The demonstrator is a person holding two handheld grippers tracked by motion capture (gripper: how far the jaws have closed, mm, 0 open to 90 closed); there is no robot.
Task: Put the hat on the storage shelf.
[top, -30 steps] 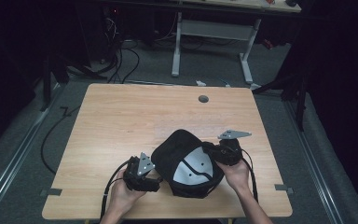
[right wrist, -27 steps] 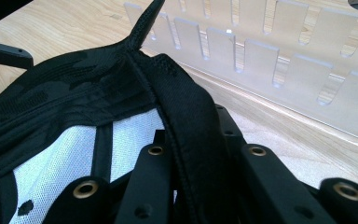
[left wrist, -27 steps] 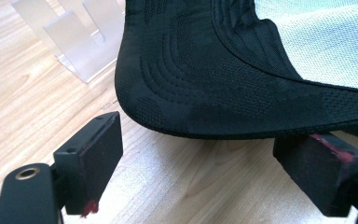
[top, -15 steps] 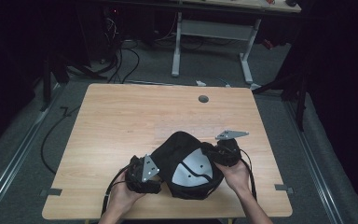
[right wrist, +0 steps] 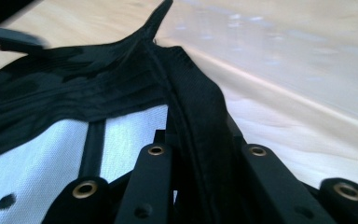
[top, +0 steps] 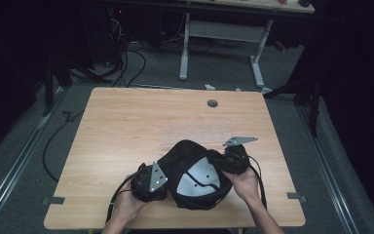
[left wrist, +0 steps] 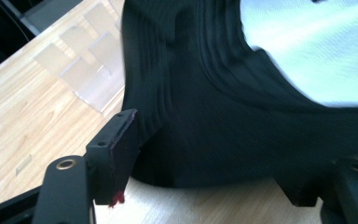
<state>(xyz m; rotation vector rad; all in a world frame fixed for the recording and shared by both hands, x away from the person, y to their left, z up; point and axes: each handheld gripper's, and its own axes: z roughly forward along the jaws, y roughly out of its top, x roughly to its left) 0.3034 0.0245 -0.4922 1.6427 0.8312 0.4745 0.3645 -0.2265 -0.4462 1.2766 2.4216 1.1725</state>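
Item: black cap with white mesh lining, lying inside-up at the near middle of the wooden table, between the two hands.

Right tongs: pressed together on the cap's black rim band at its right side; in the right gripper view the band ran straight up between the two black jaws. The right hand sat just behind.

Left tongs: jaws had just been closing, with the cap's dark fabric between them. In the left gripper view the left pad touched or nearly touched the cloth; the right pad stood at the frame's edge, so a firm pinch could not be confirmed. Read as spread around the cap's left edge, not yet pinching.

Step in hand, by judgement: securing a second hold on the left side while the right side stayed pinned. The next move would call for the left jaws to finish closing on the rim cloth rather than on a loose fold, before any lifting or reshaping.

Edges and room: the cap lay near the table's near edge, its bulge just short of it; little margin toward the person. The far half of the table offered open room, broken by a round cable hole near the far edge. Left and right edges stood well apart from both tongs.
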